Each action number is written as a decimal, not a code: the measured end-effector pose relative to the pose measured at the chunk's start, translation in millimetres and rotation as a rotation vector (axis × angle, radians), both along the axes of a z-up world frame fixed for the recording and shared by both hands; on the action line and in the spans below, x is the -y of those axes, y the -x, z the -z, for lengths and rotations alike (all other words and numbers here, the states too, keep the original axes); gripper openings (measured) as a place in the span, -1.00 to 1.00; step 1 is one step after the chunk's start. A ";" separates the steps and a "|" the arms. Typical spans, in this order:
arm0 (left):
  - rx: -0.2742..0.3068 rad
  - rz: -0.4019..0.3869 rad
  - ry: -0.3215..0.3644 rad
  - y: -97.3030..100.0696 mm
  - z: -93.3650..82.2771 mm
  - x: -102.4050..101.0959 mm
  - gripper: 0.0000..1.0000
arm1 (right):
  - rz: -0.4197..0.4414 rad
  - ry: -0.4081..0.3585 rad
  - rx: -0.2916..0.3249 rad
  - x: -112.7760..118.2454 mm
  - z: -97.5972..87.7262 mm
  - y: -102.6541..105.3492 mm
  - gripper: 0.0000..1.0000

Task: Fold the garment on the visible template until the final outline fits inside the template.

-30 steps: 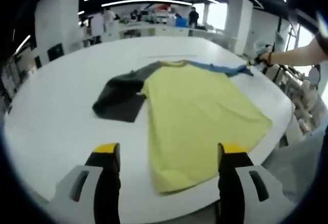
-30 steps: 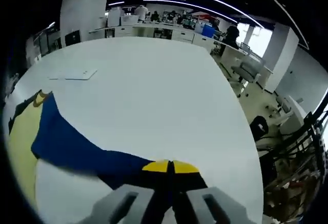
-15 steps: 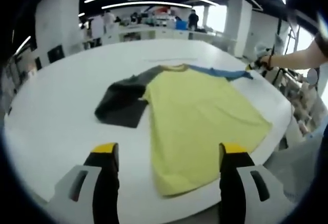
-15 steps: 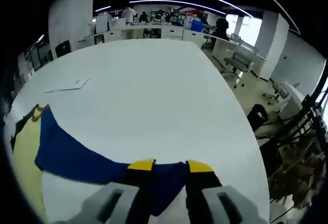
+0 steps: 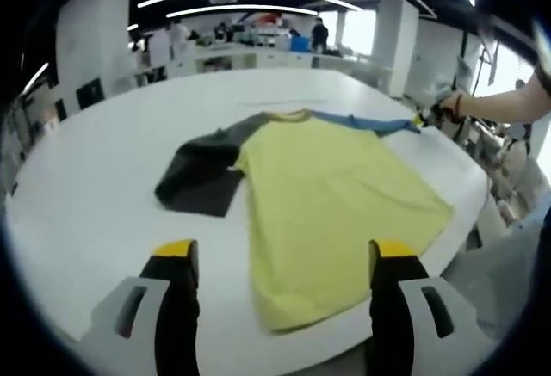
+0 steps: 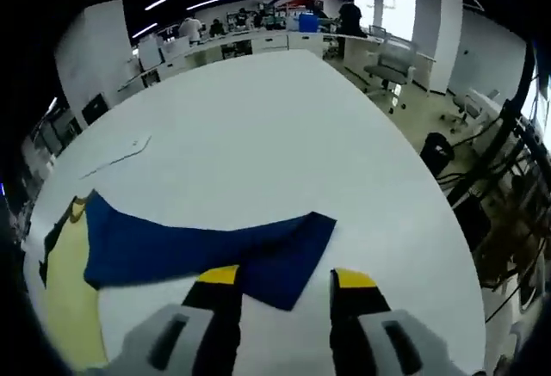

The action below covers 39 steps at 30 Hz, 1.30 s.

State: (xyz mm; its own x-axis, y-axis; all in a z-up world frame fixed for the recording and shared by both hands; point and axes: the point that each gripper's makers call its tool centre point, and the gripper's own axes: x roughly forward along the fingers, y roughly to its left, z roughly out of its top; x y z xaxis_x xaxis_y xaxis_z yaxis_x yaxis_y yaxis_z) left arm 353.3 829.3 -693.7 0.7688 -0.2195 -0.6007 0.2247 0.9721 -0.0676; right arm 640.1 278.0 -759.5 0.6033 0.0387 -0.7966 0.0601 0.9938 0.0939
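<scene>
On the white bench (image 5: 86, 212) the yellow T-shirt (image 5: 331, 212) lies flat and face down or up, I cannot tell, with its dark grey sleeve (image 5: 202, 174) spread to one side and its blue sleeve (image 6: 207, 243) stretched out to the other. To fold well, I judge I should grip the blue sleeve at its cuff and the hem side together, and bring them over in one smooth move so no wrinkle forms. My right hand-held gripper (image 6: 282, 280) is apart with the sleeve end just ahead between its jaws, and my left hand-held gripper (image 5: 282, 251) is apart too, hovering near the hem.

Yellow garment (image 5: 331, 200) lies flat, blue sleeve (image 6: 207, 245) spread.
</scene>
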 end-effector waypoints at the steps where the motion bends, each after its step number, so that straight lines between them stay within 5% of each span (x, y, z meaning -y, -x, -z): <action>1: -0.001 -0.001 -0.001 0.1 -0.2 -0.4 0.55 | 0.004 -0.005 -0.005 -0.3 0.8 1.8 -0.28; 8: -0.014 0.002 -0.004 4.3 0.3 -3.0 0.58 | 0.083 0.047 -0.009 5.8 11.2 3.2 -0.55; 18: -0.019 0.010 -0.015 5.5 -3.3 -1.4 0.60 | 0.148 0.080 -0.024 6.6 15.3 0.0 -0.59; 24: -0.009 0.024 -0.017 4.6 -11.7 0.6 0.63 | 0.179 0.076 -0.011 10.4 15.7 1.5 -0.92; 36: -0.018 0.063 -0.012 5.4 -14.8 7.4 0.65 | 0.161 0.010 -0.037 6.4 6.7 16.9 -1.00; 39: -0.015 0.053 -0.001 4.1 -17.5 6.8 0.64 | 0.101 0.023 -0.038 4.0 -1.5 24.4 -1.00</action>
